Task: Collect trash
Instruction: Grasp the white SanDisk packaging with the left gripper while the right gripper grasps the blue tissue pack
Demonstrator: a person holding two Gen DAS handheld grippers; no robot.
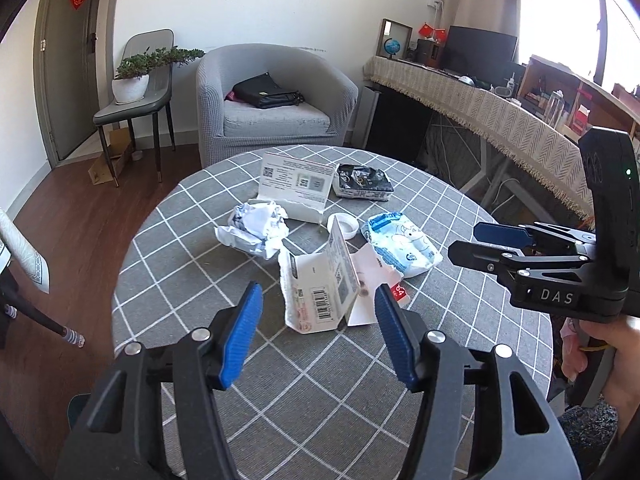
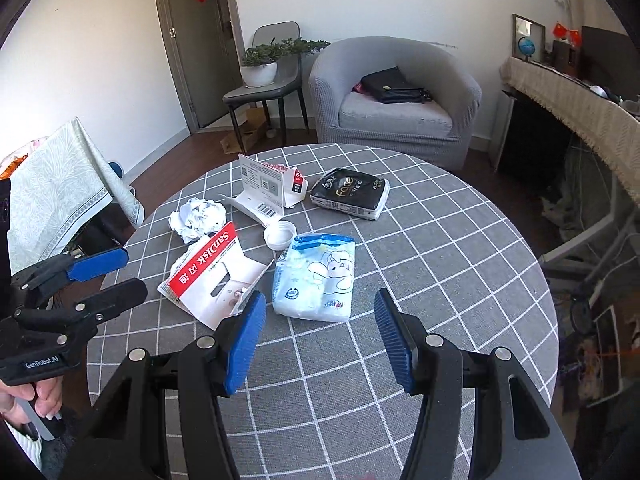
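Both tools hang released and empty above the near edge of the round desk with the grey checked cloth (image 2: 440, 240) — the left tool (image 1: 318, 336) lined up on the torn white-and-red card package (image 1: 320, 288), the right tool (image 2: 320, 340) on the pale blue soft tissue pack (image 2: 316, 280), seemingly so each takes its nearest piece. Beyond lie a white plastic cap (image 2: 280, 234), crumpled white paper (image 2: 198, 216), a second torn card package (image 2: 268, 190) and a black tissue pack (image 2: 350, 194) — all still on the desk, uncollected.

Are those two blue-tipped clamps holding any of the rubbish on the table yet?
No, nothing is held. The left gripper and right gripper both hang open above the table, with the torn card packaging and blue tissue pack lying untouched.
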